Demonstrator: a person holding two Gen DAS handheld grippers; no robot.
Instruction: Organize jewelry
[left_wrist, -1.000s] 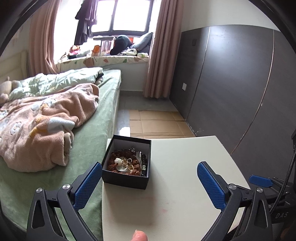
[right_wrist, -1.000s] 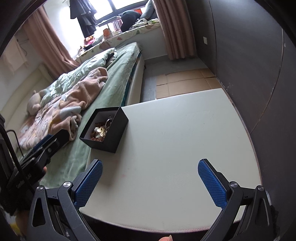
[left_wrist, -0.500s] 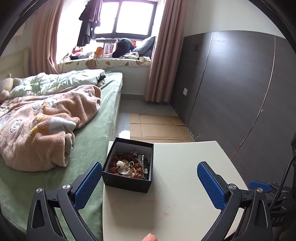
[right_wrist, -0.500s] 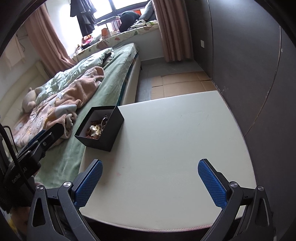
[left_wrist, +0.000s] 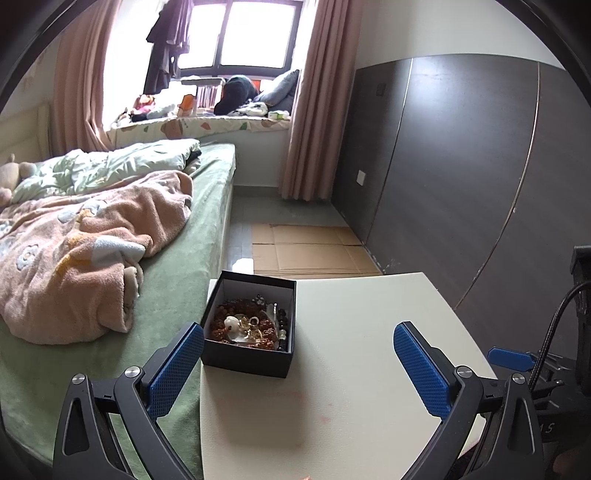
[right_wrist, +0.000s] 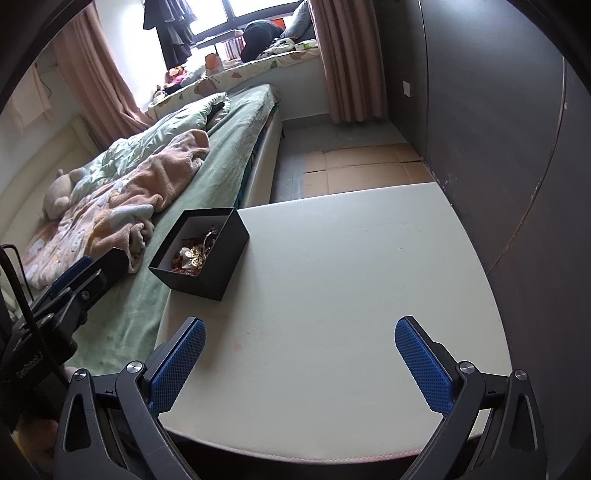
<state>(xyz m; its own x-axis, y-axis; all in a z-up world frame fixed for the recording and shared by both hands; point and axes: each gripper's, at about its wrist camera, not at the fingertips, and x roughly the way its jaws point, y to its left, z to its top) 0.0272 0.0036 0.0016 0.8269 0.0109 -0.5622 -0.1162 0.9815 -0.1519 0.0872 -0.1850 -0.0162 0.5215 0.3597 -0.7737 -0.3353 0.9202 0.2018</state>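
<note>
Both the left tongs (left_wrist: 299, 363) and right tongs (right_wrist: 300, 363) gape wide and hold nothing above the counter (right_wrist: 351, 277), while the jewelry (left_wrist: 248, 326) lies heaped together in the black box (left_wrist: 246, 360) at its bedside edge, which fits either sorted-away or still-to-sort.

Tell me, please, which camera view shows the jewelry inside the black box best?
The left wrist view: it looks almost straight down into the black box, so the jewelry, brown beads, dark beads and gold pieces, shows clearly. In the right wrist view the box sits off to the side, and its near wall hides part of the jewelry.
</note>
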